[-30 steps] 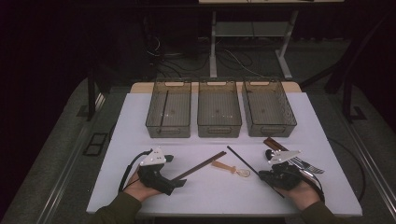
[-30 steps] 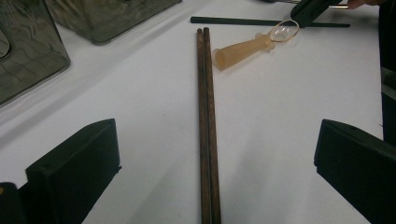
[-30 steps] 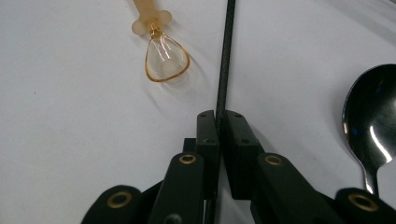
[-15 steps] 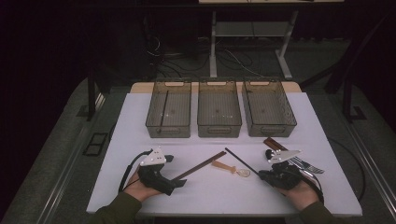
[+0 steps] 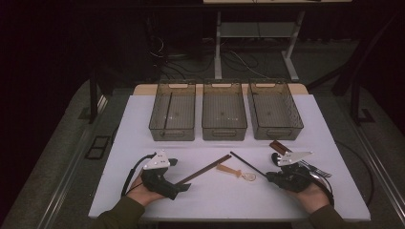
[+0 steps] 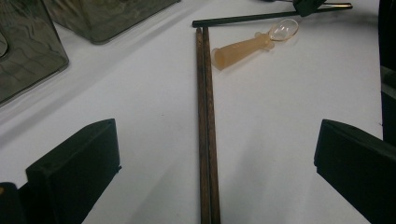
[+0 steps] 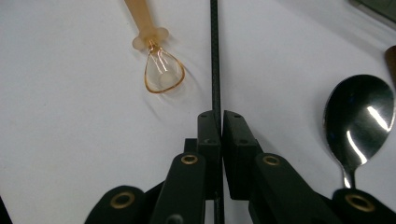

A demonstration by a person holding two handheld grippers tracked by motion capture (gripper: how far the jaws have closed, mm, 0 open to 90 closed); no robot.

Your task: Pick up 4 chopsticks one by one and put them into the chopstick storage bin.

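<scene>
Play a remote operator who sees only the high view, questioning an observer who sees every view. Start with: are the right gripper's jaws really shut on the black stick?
Observer: Yes. In the right gripper view, the right gripper has its jaws shut on the black stick.
Operator: And the left one, is it gripping the brown chopsticks?
Observer: No. In the left gripper view, the left gripper has its jaws wide open, with the chopsticks lying side by side between them, untouched.
Operator: What lies close to the right jaws?
Observer: A metal spoon lies bowl up beside them, apart from the stick.
</scene>
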